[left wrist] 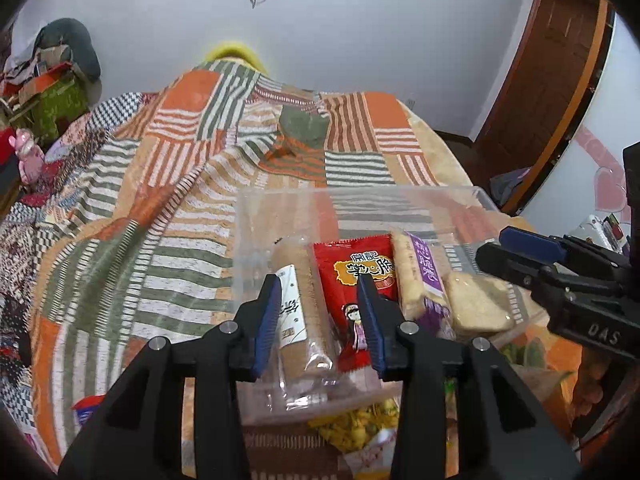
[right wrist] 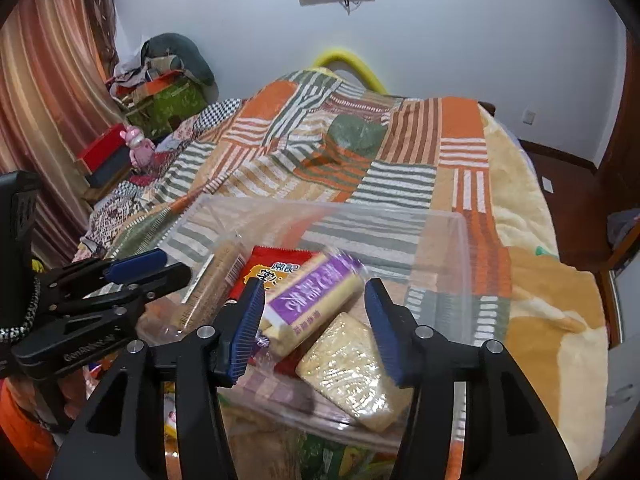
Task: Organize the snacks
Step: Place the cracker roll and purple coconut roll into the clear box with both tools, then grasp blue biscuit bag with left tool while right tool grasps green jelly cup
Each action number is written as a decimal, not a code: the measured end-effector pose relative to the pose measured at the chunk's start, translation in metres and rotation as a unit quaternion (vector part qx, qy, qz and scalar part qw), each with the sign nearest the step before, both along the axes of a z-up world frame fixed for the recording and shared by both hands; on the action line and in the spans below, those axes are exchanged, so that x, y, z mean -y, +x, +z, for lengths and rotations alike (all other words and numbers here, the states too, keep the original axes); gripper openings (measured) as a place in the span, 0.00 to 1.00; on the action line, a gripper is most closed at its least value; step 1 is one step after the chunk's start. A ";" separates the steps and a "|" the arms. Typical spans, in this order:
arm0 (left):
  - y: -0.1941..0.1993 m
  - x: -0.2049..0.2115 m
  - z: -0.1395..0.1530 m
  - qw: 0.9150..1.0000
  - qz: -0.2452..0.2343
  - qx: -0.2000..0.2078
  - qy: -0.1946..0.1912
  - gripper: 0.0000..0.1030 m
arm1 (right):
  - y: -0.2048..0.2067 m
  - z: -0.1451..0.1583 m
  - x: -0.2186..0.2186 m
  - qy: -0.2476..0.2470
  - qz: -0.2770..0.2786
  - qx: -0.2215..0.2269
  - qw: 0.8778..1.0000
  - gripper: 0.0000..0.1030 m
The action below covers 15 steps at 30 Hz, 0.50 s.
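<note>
four snacks lie inside the clear bin on the bed. left gripper and right gripper both spread, empty, above it. placing looks done; next likely fetch the loose yellow snack bag by the near wall.

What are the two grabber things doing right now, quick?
Left gripper: jaws open, holding nothing, over the clear bin.
Right gripper: jaws open, holding nothing, over the same bin.

The right gripper hangs wide apart over a clear plastic bin on the bed. Inside lie a purple-labelled cracker pack, a pale wrapped biscuit block, a red packet and a brown biscuit roll.
</note>
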<state>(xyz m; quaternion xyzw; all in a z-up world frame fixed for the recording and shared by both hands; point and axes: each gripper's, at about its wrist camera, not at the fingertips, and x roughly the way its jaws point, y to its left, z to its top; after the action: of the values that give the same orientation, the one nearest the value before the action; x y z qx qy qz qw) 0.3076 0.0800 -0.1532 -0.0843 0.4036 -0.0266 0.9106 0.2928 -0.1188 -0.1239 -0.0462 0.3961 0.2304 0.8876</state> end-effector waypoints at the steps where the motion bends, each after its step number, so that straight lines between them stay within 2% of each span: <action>1: -0.005 -0.001 0.005 1.000 0.001 0.005 0.003 0.39 | -0.003 0.003 0.003 0.000 -0.001 0.005 1.000 0.47; 5: -0.030 -0.012 0.024 1.000 0.009 0.022 0.014 0.44 | -0.017 0.016 0.013 -0.003 -0.006 0.027 1.000 0.48; 9: -0.054 -0.031 0.037 0.999 0.025 0.028 0.025 0.55 | -0.033 0.026 0.024 -0.006 -0.016 0.048 0.999 0.52; 15: -0.082 -0.063 0.035 0.997 0.061 0.011 0.042 0.63 | -0.052 0.029 0.041 0.001 -0.028 0.054 0.998 0.55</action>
<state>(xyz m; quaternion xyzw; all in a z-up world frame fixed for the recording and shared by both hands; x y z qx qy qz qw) 0.2254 0.1431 -0.1187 -0.0705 0.3881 0.0447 0.9178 0.2404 -0.1600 -0.0947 -0.0466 0.3486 0.2030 0.9138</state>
